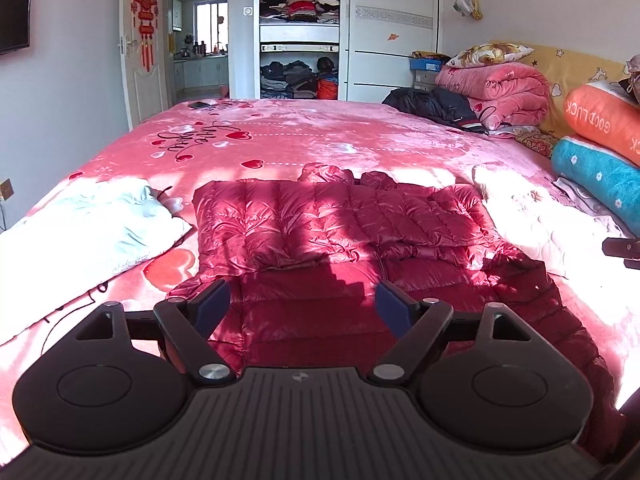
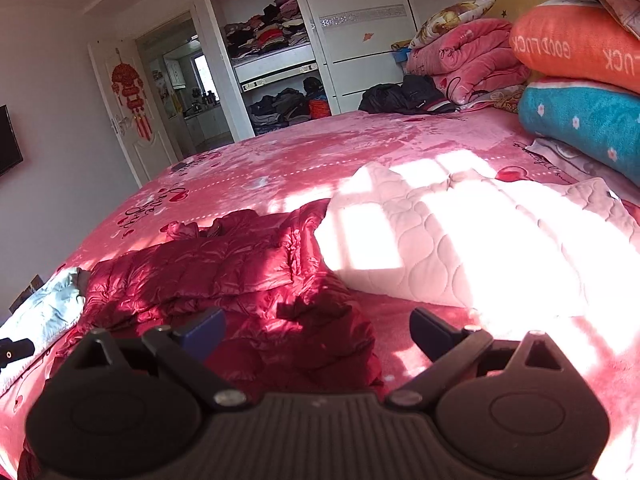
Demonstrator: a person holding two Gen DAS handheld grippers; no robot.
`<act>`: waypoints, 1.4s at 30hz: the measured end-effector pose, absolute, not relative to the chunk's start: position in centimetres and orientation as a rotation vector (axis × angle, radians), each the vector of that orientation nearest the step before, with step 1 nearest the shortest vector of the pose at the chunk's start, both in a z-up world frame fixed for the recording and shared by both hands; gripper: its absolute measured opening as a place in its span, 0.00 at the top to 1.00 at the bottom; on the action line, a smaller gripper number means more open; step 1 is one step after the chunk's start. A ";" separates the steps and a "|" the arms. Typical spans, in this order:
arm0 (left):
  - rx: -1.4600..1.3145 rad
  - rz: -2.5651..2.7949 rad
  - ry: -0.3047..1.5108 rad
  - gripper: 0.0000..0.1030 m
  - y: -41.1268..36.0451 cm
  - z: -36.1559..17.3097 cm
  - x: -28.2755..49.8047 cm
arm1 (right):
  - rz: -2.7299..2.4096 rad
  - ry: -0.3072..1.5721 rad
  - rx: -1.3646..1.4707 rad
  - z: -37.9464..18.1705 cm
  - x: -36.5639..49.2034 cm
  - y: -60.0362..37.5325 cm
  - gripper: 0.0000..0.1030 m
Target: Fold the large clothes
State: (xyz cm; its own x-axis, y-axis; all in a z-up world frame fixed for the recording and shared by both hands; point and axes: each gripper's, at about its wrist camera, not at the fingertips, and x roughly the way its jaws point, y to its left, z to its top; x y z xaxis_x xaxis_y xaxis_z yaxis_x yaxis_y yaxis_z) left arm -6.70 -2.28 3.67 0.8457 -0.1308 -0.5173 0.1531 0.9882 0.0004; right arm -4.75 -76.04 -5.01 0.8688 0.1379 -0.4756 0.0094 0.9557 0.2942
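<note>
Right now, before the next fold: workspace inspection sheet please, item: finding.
Surface: bed with pink heart-print blanket, sunlit patches.
Job's things: red down jacket laid flat, upper part folded over the lower.
Clutter: light blue garment at its left, white quilted garment at its right, black jacket and stacked bedding at the far side.
Grippers: left gripper and right gripper both open, empty, above the jacket's near part.
Cables: nothing seen.
Surroundings: open wardrobe, door ajar.
</note>
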 end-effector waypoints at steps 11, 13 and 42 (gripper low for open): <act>-0.003 -0.088 0.574 0.03 1.8 4.0 -13.0 | 0.117 0.643 0.349 -4.9 -9.7 -77.1 0.04; -0.019 -0.080 0.584 0.03 2.7 4.1 -13.9 | 0.122 0.662 0.322 -5.1 -10.6 -76.8 0.04; -0.128 -0.013 0.992 0.06 7.0 -5.1 -9.0 | 0.233 1.189 0.358 -12.1 -8.8 -75.2 0.05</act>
State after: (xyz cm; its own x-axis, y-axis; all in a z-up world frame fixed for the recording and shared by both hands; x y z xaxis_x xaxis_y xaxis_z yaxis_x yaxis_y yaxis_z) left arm -9.03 6.98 -5.12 0.5479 -0.0689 -0.8337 -0.0476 0.9924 -0.1133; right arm -8.78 -75.23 -12.13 0.3585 0.3618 -0.8606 0.0103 0.9202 0.3912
